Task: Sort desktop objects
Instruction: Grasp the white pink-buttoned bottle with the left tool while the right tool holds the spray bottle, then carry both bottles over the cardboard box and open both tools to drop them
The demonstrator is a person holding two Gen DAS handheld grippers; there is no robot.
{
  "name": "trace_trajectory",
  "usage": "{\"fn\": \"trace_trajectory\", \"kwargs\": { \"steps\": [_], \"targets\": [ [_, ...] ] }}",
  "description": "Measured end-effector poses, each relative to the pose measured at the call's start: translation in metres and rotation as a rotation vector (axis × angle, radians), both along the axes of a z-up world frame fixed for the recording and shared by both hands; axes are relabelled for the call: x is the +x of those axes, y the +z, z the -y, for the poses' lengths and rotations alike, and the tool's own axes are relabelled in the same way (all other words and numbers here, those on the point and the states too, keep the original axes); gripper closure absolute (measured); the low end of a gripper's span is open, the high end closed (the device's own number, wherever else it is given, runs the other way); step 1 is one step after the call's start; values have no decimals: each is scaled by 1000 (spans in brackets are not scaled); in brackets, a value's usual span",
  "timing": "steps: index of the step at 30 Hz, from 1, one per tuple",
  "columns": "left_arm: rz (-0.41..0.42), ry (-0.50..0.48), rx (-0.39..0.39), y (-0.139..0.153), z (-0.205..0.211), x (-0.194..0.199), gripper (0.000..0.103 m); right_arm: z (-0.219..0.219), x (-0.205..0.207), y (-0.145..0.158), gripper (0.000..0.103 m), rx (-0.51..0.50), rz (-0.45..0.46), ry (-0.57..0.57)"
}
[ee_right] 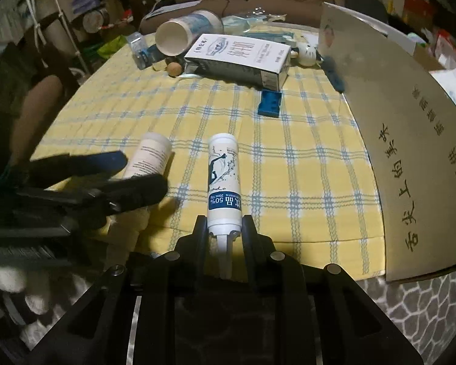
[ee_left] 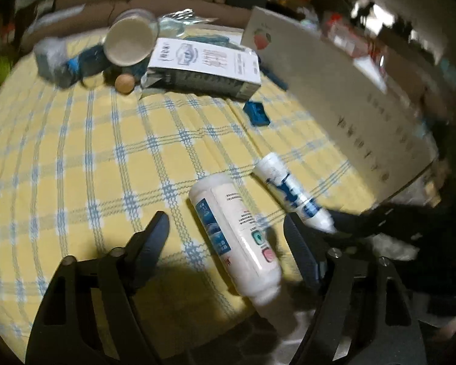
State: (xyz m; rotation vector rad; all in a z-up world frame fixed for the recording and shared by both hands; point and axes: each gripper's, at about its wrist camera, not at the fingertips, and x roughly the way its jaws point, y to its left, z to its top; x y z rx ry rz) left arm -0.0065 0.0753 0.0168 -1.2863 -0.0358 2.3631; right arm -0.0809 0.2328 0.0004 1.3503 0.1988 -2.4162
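Left tool [ee_right: 143, 173] hides the fat bottle's [ee_right: 150, 159] lower half

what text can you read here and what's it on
"饮品 50%": blue band on the slim bottle held in the right tongs.
"舌尖上的美味": gold characters on the grey board.
Print on the milk carton, the fat bottle and the board's other lines: too blurred to read.

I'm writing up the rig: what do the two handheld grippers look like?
Both are matte black. The left gripper has two pointed fingers with ribbed pads and silver pivot bolts. The right gripper has the same black frame, slotted cutouts and round silver bolts.
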Motion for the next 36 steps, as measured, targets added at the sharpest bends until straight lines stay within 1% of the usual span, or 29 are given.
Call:
{"fn": "trace_trajectory", "kwargs": {
  "steps": [1, 2, 4, 6, 7, 8, 12, 13, 14, 16, 18, 20, 22, 25, 28, 32, 34, 36],
  "targets": [
    [-11, -1, -21, -1, -3, 0, 47, 2, 0, -1, 77, 27, -10, 4],
    [-27, 0, -44, -1, -5, 0, 52, 4, 1, -2, 75, 50, -23, 9],
    [-35, 2, -48, -2, -5, 0, 59, 7, 0, -2, 64, 82, -48, 12],
    [-26, 5, -38, -2, -2, -3, 66, 6, -3, -2, 58, 90, -57, 10],
    [-22, 4, -40, -2, 0, -4, 71, 6, -5, -2, 56, 90, -62, 13],
    [-16, 5, -42, -2, 1, -6, 75, 7, -7, -2, 55, 92, -68, 17],
    [17, 11, -6, -1, 12, -10, 75, 15, -16, -2, 56, 111, -84, 35],
    [20, 13, -2, -2, 13, -10, 75, 18, -18, -3, 70, 112, -81, 45],
    [21, 11, -1, -2, 13, -10, 75, 20, -19, -4, 81, 109, -76, 57],
    [9, -3, -25, -2, 9, -9, 75, 23, -18, -6, 81, 115, -81, 65],
    [12, -12, -18, -1, 10, -8, 75, 18, -19, -4, 81, 83, -66, 53],
    [40, -27, 42, 1, 14, -9, 75, 10, -19, -2, 81, 42, -48, 29],
    [49, -26, 100, 7, 20, -8, 75, 1, -18, 5, 81, 8, -47, 7],
    [34, -23, 144, 23, 25, -3, 75, -13, -14, 21, 81, -47, -59, -15],
    [15, -28, 179, 43, 21, 1, 75, -29, -11, 42, 81, -111, -77, -30],
    [28, -58, 250, 73, -6, -6, 75, -54, -11, 72, 81, -180, -106, -56],
    [9, -87, 248, 91, -30, -12, 75, -74, -13, 90, 81, -218, -132, -81],
    [-12, -116, 251, 111, -60, -21, 75, -96, -18, 107, 81, -232, -163, -111]
  ]
}}
